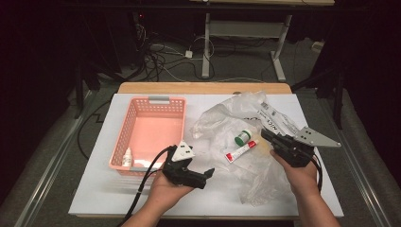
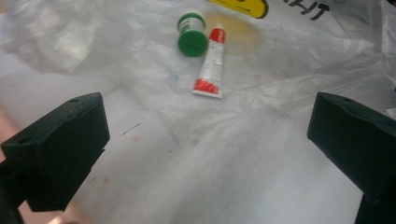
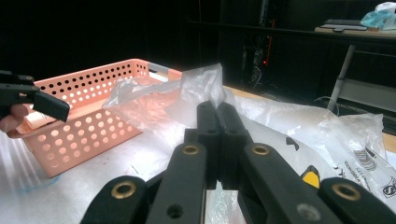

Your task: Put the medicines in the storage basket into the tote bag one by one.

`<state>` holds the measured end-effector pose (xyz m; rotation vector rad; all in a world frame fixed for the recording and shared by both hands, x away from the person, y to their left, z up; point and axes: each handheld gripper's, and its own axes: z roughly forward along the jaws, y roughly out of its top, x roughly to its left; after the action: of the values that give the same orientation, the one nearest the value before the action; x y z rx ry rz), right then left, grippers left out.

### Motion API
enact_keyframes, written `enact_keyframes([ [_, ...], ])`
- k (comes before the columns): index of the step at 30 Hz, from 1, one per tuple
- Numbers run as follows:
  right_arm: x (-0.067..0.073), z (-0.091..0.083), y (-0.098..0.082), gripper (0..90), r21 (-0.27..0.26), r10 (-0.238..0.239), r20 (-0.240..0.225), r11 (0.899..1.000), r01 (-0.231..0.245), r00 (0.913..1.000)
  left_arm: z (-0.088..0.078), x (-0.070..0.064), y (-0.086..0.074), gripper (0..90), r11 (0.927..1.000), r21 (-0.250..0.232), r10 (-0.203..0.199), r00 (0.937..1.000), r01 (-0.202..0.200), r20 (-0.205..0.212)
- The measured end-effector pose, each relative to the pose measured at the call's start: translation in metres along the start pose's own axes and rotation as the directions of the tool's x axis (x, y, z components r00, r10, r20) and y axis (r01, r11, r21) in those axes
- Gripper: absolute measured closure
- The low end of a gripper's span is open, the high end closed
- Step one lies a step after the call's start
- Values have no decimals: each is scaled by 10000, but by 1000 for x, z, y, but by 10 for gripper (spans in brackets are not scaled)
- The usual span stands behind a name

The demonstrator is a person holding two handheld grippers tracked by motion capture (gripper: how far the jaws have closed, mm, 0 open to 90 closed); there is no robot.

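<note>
A crumpled clear plastic bag (image 1: 246,118) lies spread over the right half of the white table. On it rest a small jar with a green cap (image 1: 243,137) (image 2: 192,35) and a red-and-white tube (image 1: 241,151) (image 2: 211,63), side by side. My left gripper (image 1: 206,175) (image 2: 208,112) hovers low at the front centre, open and empty, pointing at the jar and tube from a short way off. My right gripper (image 1: 265,134) (image 3: 217,112) is shut just right of the tube, over the bag, its jaws pressed together with nothing visible between them.
A pink perforated basket (image 1: 124,137) (image 3: 84,116) stands at the left with a small white bottle (image 1: 126,157) in its near left corner. A wooden strip (image 1: 203,88) runs along the table's far edge. Cables and desk legs lie on the floor beyond.
</note>
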<state>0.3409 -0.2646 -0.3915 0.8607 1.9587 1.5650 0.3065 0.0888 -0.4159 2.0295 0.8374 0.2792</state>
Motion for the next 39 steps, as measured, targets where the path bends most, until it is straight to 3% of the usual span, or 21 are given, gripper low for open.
enact_keyframes([
  [5, 0, 1, -1, 900, 29, 7, 2, 10000, -7, 10000, -14, 17, -7, 0, 9999, 52, -124, 9985, 126, -525],
  [11, 0, 1, -1, 900, 50, 37, 1, 10000, -37, 10000, -36, 41, -17, 11, 9980, -144, -625, 9931, 613, -997],
  [18, 1, 3, -2, 900, 104, 70, -58, 9999, -70, 10000, -63, 66, -27, 120, 9949, -276, -1005, 9832, 974, -1521],
  [20, 1, 3, -2, 900, 118, 94, -70, 9999, -94, 9999, -72, 74, -30, 149, 9913, -361, -1311, 9783, 1269, -1606],
  [24, 2, 4, -2, 900, 121, 83, -69, 9999, -82, 9999, -87, 86, -34, 175, 9888, -454, -1483, 9666, 1419, -2088],
  [27, 2, 4, -3, 900, 145, 68, -89, 9999, -67, 9999, -99, 98, -39, 228, 9857, -463, -1682, 9620, 1620, -2149],
  [34, 3, 5, -3, 900, 210, 49, -104, 9998, -47, 9999, -115, 119, -50, 364, 9799, -20, -1935, 9474, 1996, -2551],
  [36, 3, 6, -3, 900, 217, 51, -111, 9998, -49, 9999, -117, 123, -52, 442, 9757, 316, -1995, 9393, 2166, -2792],
  [38, 3, 5, -3, 900, 214, 53, -102, 9998, -51, 9999, -118, 126, -53, 517, 9662, 683, -2190, 9314, 2485, -2909],
  [39, 3, 6, -3, 900, 208, 72, -93, 9998, -70, 9999, -118, 127, -53, 550, 9606, 845, -2262, 9214, 2648, -3159],
])
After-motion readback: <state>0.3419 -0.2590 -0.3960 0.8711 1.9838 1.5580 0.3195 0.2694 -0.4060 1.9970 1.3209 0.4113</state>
